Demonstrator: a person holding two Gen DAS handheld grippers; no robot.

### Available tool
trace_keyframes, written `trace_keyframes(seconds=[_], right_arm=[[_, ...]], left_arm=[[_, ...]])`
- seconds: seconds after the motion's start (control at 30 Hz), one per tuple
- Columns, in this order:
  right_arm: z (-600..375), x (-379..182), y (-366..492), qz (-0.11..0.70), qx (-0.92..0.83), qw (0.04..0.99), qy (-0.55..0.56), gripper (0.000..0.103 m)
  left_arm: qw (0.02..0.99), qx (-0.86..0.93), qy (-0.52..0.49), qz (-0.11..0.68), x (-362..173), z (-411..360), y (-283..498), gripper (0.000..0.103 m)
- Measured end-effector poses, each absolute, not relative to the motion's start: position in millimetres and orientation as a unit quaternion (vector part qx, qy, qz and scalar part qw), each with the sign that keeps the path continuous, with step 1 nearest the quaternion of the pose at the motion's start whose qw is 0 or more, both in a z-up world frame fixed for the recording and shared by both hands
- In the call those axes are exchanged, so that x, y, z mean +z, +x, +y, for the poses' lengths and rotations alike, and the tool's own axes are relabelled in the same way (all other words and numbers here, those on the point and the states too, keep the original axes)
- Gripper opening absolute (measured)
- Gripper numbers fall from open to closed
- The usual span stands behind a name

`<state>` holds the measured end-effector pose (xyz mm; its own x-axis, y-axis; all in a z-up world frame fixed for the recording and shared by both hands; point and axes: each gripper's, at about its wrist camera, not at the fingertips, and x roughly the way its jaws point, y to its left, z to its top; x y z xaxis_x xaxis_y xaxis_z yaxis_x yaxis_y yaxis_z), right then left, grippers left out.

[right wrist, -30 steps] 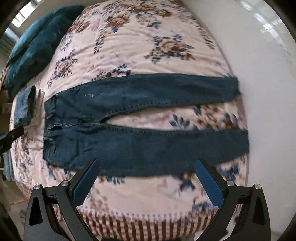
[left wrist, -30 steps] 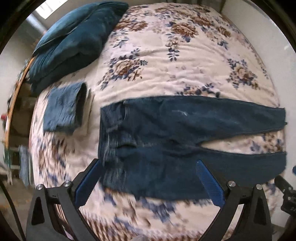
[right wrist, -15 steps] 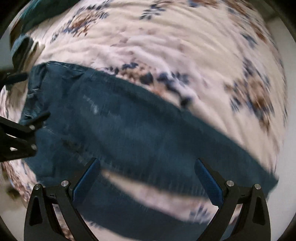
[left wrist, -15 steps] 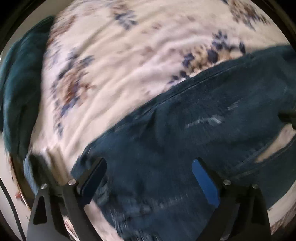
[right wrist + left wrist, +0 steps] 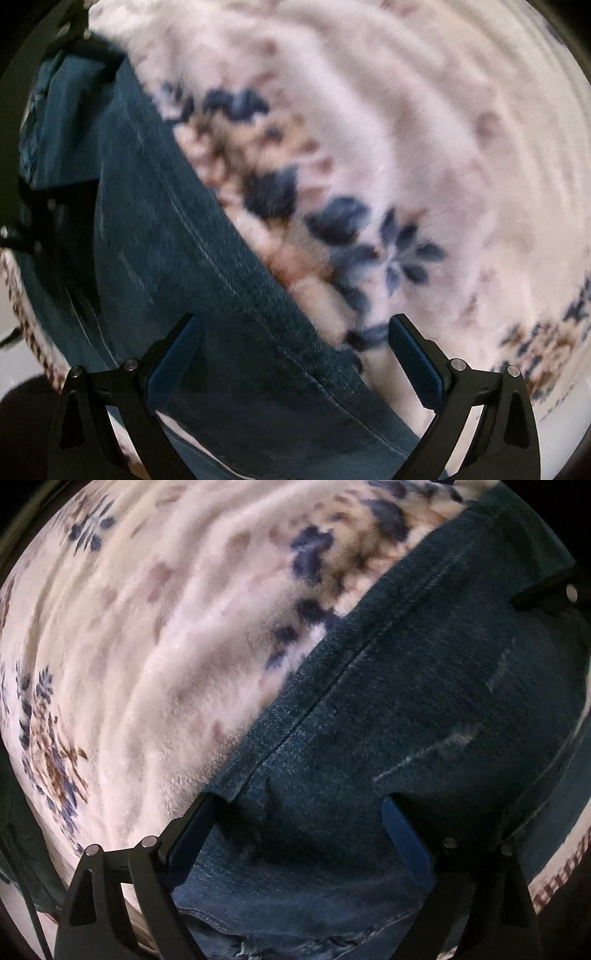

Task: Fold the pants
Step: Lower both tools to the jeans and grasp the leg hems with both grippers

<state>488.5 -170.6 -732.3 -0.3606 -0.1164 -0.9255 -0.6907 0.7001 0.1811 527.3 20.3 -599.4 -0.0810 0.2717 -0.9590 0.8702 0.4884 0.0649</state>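
Dark blue jeans (image 5: 406,709) lie flat on the floral bedspread (image 5: 147,646). My left gripper (image 5: 299,819) is open and low over the jeans' far side seam near the waist; its left finger stands at the denim edge. In the right wrist view the jeans leg (image 5: 184,258) runs diagonally. My right gripper (image 5: 291,343) is open and straddles the leg's far seam, left finger over denim, right finger over the bedspread (image 5: 406,147). The other gripper shows at the edge of each view.
The white floral bedspread fills the ground beyond the jeans. Its brown patterned border (image 5: 561,878) shows at the lower right of the left wrist view. A dark teal cloth (image 5: 14,830) shows at the far left.
Both grippers have dropped from high above the bed to just over the far edge of the jeans. The jaws have stayed open.
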Motion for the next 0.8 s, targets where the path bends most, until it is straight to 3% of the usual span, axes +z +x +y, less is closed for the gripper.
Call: trace_keyframes(seconds=[0.37,0.4,0.47,0.53,0.63,0.8], right_arm=[[-254,-738,469,0.794,0.266,0.471,-0.279,0.1],[-249,-740,473,0.789,0.267,0.475,-0.283,0.095],[-251,-730,468,0.78,0.277,0.484,-0.285,0.082],[-254,-713,461,0.765,0.29,0.5,-0.283,0.052],[-264,-693,450,0.75,0.285,0.53,-0.275,0.024],[-285,-654,407,0.741,0.281,0.573,-0.21,0.013]], left_arm=[[0.501,-0.277,0.436,0.694,-621,-11,554,0.091],[0.504,-0.277,0.433,0.694,-621,-11,556,0.088],[0.509,-0.291,0.418,0.694,-613,-10,546,0.069],[0.516,-0.291,0.417,0.69,-604,-10,543,0.046],[0.543,-0.277,0.405,0.682,-590,-4,541,0.021],[0.601,-0.259,0.354,0.668,-553,14,535,0.01]])
